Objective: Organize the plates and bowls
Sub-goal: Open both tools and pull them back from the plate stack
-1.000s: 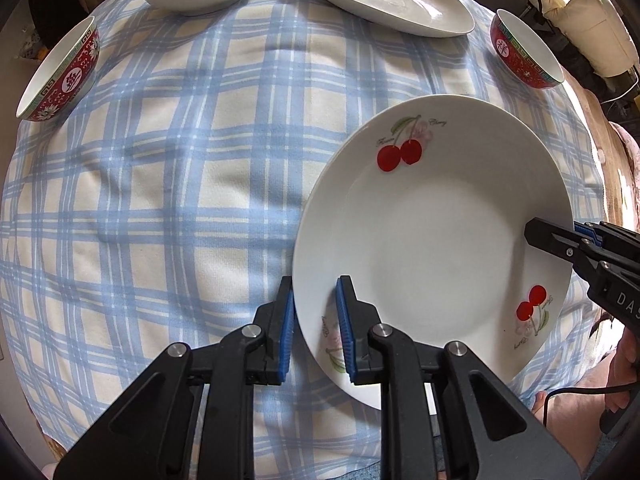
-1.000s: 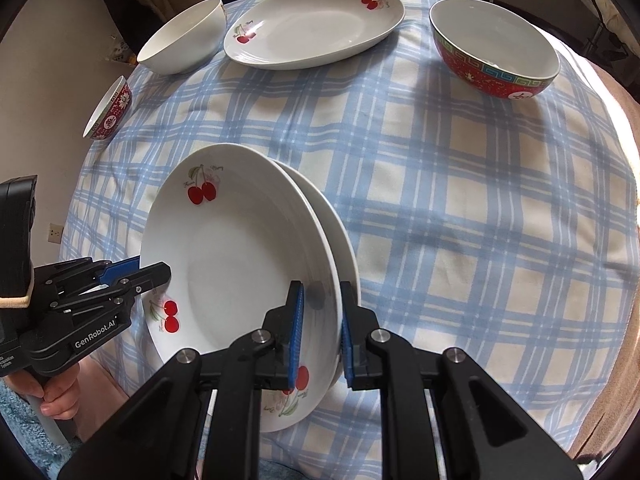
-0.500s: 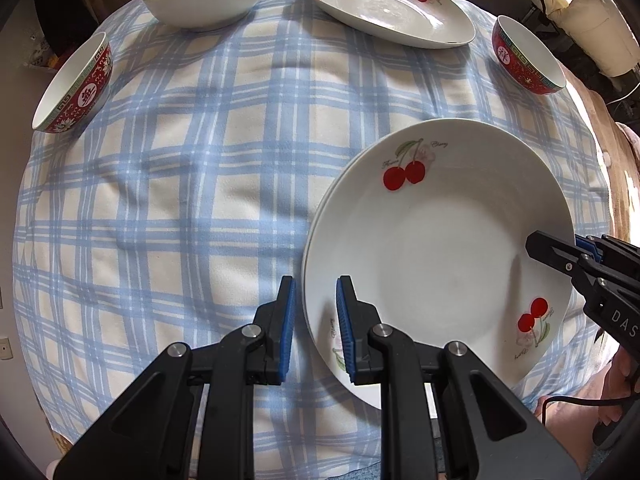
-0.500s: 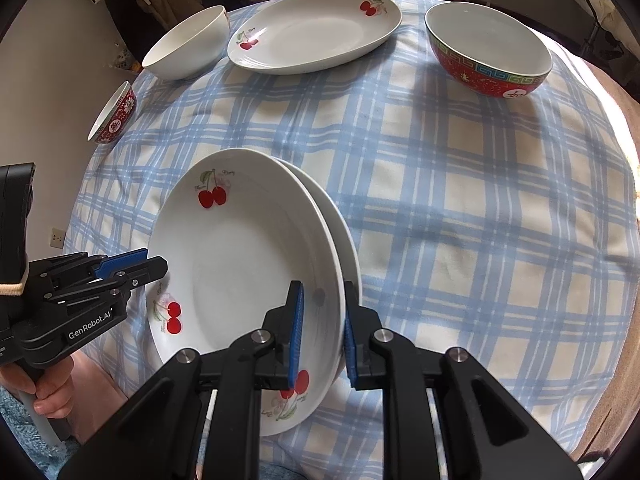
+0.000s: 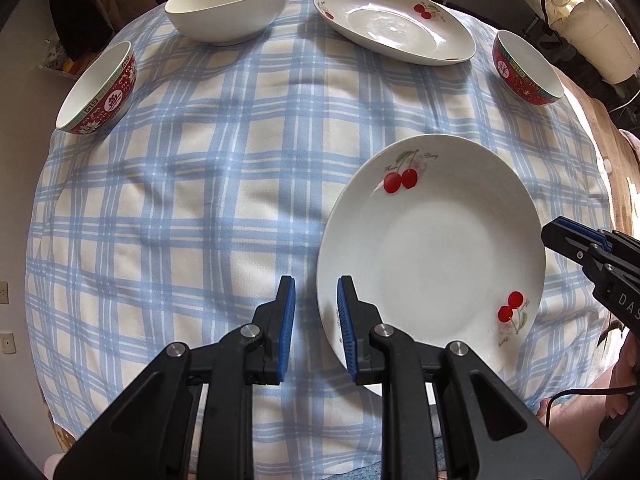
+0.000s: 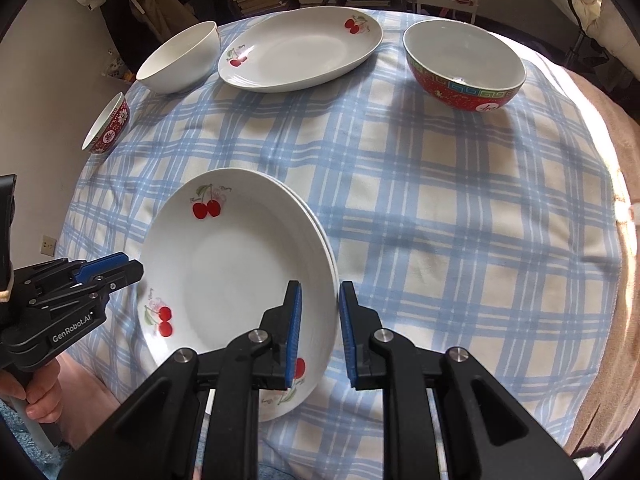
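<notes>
Plates come first: a stack of two cherry plates point(image 6: 236, 276) sits at the near edge of the checked tablecloth point(image 6: 440, 200), upper plate nested in the lower. The right gripper point(image 6: 318, 322) straddles the stack's rim at about four o'clock, jaws parted and not pinching; the left gripper point(image 5: 316, 320) straddles the opposite rim at about eight o'clock, likewise released. Judging by this, the stacking step looks finished and letting go is the job in hand. To do it well, each gripper should draw straight back along its own fingers so no pad catches a rim and drags the upper plate off centre. Farther out, at roughly twelve o'clock, lies an oval cherry platter point(image 6: 300, 50), with a white bowl point(image 6: 178, 60) just beside it at eleven. A large red bowl point(image 6: 464, 66) stands at one o'clock, and a small red bowl point(image 6: 107, 126) sits at the cloth's edge near ten; those bowls probably come next.
</notes>
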`<action>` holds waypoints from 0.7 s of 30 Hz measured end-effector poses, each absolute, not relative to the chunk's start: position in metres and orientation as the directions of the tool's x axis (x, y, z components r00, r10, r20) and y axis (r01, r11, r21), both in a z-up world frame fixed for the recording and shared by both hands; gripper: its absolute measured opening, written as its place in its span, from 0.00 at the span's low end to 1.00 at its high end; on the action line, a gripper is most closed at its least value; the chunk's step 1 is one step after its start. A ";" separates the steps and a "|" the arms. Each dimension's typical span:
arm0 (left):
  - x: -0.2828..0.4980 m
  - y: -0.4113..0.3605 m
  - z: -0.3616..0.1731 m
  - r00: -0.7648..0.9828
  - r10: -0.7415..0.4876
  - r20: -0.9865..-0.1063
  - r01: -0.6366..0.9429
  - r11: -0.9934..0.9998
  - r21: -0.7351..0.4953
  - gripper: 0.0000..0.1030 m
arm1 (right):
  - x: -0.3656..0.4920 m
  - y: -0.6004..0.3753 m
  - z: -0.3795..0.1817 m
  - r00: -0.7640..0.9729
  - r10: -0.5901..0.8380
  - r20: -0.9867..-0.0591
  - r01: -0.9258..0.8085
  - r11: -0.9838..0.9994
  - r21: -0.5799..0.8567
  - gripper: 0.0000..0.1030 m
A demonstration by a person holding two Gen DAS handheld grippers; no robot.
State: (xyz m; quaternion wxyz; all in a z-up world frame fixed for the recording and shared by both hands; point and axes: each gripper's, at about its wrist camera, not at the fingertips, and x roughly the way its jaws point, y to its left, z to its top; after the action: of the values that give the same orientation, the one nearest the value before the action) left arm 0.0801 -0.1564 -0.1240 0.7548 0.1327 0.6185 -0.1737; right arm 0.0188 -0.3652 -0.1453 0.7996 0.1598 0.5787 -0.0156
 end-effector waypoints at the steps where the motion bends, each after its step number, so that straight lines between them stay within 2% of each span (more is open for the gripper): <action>1: 0.079 -0.155 -0.122 0.180 -0.097 -0.979 0.425 0.905 -0.011 0.20 | 0.018 -0.367 -0.143 0.342 0.169 -0.924 0.210 0.945 0.250 0.20; 5: 0.079 -0.155 -0.113 0.201 -0.077 -0.977 0.429 0.903 0.017 0.21 | 0.022 -0.371 -0.135 0.368 0.160 -0.916 0.212 0.945 0.250 0.24; 7: 0.082 -0.153 -0.109 0.205 -0.072 -0.976 0.429 0.903 0.023 0.22 | 0.026 -0.370 -0.132 0.372 0.137 -0.918 0.208 0.952 0.227 0.33; 9: 0.087 -0.153 -0.104 0.207 -0.071 -0.976 0.426 0.905 0.025 0.27 | 0.031 -0.372 -0.128 0.376 0.134 -0.917 0.206 0.953 0.223 0.52; 10: 0.090 -0.153 -0.102 0.210 -0.070 -0.975 0.422 0.906 0.026 0.29 | 0.034 -0.373 -0.125 0.381 0.133 -0.915 0.204 0.953 0.224 0.56; 14: 0.116 -0.154 -0.099 0.230 -0.066 -0.971 0.406 0.913 0.034 0.54 | 0.050 -0.377 -0.112 0.415 0.130 -0.901 0.188 0.956 0.225 0.82; 15: 0.121 -0.156 -0.096 0.240 -0.066 -0.969 0.405 0.913 0.038 0.55 | 0.055 -0.378 -0.109 0.421 0.127 -0.898 0.183 0.958 0.221 0.90; 16: 0.127 -0.158 -0.094 0.243 -0.061 -0.968 0.407 0.912 0.045 0.56 | 0.060 -0.380 -0.105 0.428 0.123 -0.895 0.180 0.959 0.218 0.93; 18: 0.140 -0.161 -0.092 0.237 -0.052 -0.970 0.410 0.911 0.052 0.70 | 0.072 -0.384 -0.099 0.434 0.122 -0.893 0.164 0.963 0.212 0.99; 21: 0.160 -0.169 -0.086 0.256 -0.050 -0.965 0.404 0.913 0.060 0.79 | 0.093 -0.390 -0.091 0.436 0.121 -0.892 0.134 0.971 0.198 1.00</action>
State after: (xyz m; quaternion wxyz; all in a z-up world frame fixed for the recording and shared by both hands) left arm 0.1598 -0.1695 -0.0862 0.7784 0.1494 0.5921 -0.1458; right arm 0.0930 -0.3895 -0.0910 0.8389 0.1201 0.5308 -0.0038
